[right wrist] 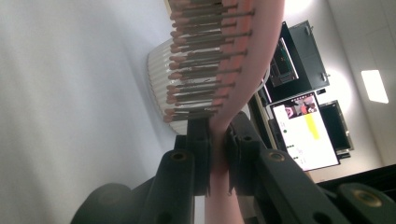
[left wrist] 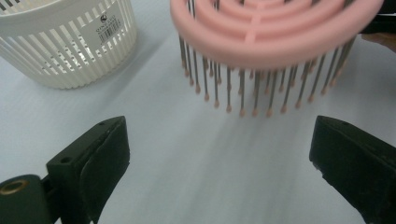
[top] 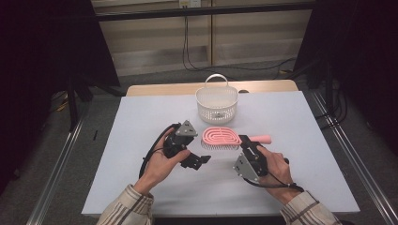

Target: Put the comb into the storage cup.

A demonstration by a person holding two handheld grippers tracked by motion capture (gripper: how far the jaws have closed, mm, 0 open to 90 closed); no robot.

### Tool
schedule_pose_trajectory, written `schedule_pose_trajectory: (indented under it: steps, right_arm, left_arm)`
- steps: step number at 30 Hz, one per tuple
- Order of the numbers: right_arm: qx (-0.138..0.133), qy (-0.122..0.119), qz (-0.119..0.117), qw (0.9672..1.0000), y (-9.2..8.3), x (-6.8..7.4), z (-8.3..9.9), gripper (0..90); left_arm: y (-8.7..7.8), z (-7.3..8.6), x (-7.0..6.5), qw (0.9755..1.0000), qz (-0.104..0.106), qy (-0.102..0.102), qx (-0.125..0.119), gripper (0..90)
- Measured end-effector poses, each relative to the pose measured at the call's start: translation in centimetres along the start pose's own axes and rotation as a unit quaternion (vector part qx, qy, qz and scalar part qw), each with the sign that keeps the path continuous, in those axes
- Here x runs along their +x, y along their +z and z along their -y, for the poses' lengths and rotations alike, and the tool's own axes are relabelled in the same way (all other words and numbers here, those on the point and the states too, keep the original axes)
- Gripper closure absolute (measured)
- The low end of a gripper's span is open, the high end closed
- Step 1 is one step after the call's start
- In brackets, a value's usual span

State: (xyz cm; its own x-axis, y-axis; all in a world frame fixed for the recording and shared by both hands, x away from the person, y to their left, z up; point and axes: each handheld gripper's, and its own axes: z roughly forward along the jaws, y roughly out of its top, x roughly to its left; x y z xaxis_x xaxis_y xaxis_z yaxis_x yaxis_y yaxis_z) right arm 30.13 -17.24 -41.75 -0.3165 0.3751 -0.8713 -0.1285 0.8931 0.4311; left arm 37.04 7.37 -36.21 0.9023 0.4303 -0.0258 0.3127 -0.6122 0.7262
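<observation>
A pink hairbrush hangs level over the table with its bristles pointing down, their tips seemingly just clear of the surface. My right gripper is shut on the brush's neck, where the head meets the handle; in the right gripper view the pink stem is pinched between the black jaws of that gripper. My left gripper sits left of the brush head, pointing at it. Its jaws stand wide open around bare table, short of the bristles.
A white slatted basket with a hoop handle stands just behind the brush, at the table's far middle, also near in the left gripper view. The pale tabletop spreads out on both sides. Dark stands flank the table.
</observation>
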Motion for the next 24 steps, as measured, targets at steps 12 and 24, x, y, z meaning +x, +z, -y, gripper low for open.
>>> schedule_pose_trajectory:
  steps: [12, 24]
  right_arm:
    - [-0.005, 0.062, -0.013, 0.9980, -0.1, -0.8, 0.0, 81.5]
    - [-0.014, 0.153, -0.035, 0.9875, 0.0, -2.1, 0.8, 81.5]
  left_arm:
    - [-0.5, 0.2, 0.2, 0.9997, -0.005, -0.006, -0.021, 5.2]
    - [-0.5, 0.4, 0.1, 0.9998, -0.002, -0.004, -0.020, 5.2]
